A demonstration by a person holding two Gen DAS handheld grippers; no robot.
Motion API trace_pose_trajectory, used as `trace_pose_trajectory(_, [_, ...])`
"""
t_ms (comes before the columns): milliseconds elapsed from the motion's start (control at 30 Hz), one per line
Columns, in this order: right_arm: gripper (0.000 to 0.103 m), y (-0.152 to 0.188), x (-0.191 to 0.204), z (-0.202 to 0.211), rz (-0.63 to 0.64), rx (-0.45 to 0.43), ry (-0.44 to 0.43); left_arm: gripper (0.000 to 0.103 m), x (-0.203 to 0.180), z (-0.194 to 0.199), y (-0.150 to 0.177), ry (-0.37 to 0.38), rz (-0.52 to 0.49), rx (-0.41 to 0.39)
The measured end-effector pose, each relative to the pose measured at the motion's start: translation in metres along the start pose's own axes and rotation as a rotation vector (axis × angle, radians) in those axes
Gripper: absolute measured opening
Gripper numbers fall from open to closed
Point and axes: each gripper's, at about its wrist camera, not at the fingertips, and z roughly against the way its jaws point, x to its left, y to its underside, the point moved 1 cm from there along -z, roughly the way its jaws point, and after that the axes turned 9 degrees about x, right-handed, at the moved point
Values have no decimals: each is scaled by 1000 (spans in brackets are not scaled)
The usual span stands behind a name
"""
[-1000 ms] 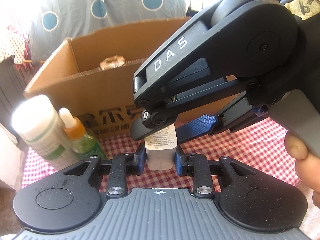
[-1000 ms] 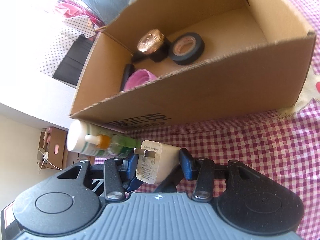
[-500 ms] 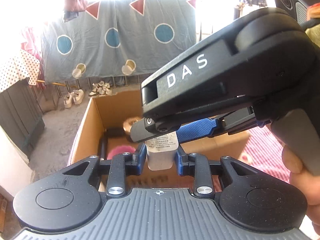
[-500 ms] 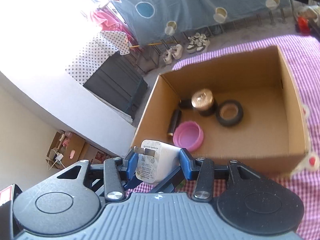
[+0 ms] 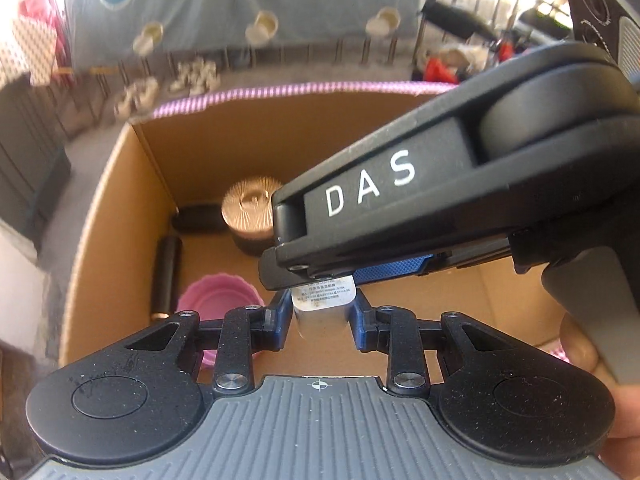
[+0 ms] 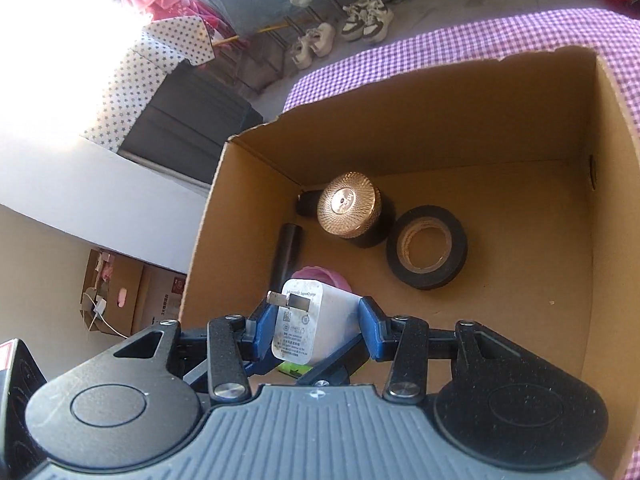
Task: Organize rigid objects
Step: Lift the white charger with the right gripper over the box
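Note:
A white charger plug (image 6: 304,326) is held over the open cardboard box (image 6: 400,128) by both grippers at once. My right gripper (image 6: 314,328) is shut on its sides, prongs pointing left. In the left wrist view my left gripper (image 5: 321,312) is shut on the same charger plug (image 5: 322,306), and the right gripper's black housing (image 5: 400,200) reaches in from the right and grips it from above. On the box floor lie a copper-lidded black jar (image 6: 348,210), a black tape roll (image 6: 426,254), a black cylinder (image 6: 286,252) and a pink lid (image 5: 218,298).
The box stands on a purple checked cloth (image 6: 420,42). A person's thumb (image 5: 580,352) shows on the right gripper's handle. A green bottle tip (image 6: 294,368) peeks out under the charger. Beyond the table edge are shoes (image 6: 360,20), a dark cabinet (image 6: 188,128) and floor boxes (image 6: 132,296).
Both grippers, still holding the charger, have risen from the cloth in front of the box to above its opening. The two bottles have dropped out of the left wrist view.

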Motion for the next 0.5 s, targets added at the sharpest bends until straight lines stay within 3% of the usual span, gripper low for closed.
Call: trace_pose_trajectory(500, [46, -8, -28, -30, -32, 107, 27, 31, 5, -36, -8, 49, 33, 161])
